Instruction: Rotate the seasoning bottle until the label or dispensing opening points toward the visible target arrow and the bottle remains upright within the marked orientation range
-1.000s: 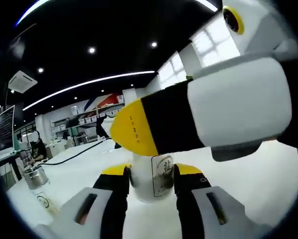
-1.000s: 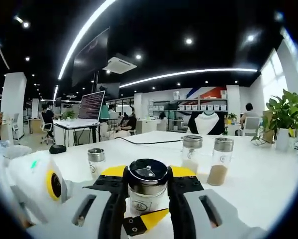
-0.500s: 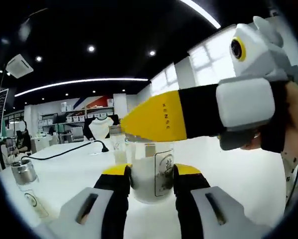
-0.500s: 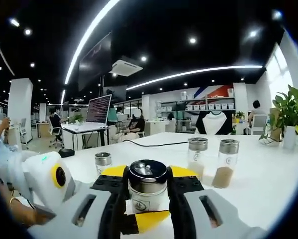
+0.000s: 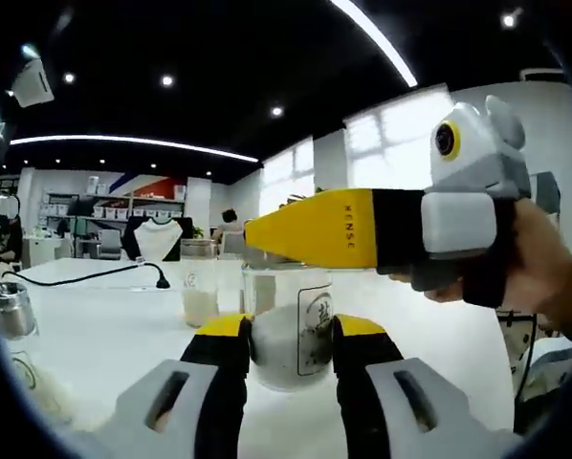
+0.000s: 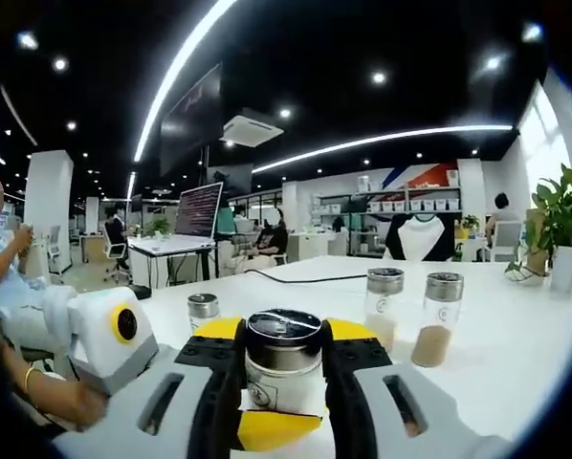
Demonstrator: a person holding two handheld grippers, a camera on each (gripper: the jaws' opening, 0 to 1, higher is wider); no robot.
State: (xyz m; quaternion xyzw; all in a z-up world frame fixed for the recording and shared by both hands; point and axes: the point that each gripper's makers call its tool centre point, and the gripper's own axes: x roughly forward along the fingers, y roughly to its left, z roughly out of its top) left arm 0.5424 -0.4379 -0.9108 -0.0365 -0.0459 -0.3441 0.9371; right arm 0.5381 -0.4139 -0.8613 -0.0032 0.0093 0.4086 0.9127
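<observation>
In the left gripper view, the left claw is clenched around the lower body of the seasoning bottle, low in the centre of the frame; the glass bottle stands upright on the white surface, holds white grains, and its label faces slightly right of the camera. The right claw reaches in from the right, held in a hand, its yellow tip level with the top of the bottle. In the right gripper view, the right claw grips the same bottle just under its dark round cap, bottom centre. The left claw shows below it. Three more jars stand on the surface behind, two at right of centre and one at left.
</observation>
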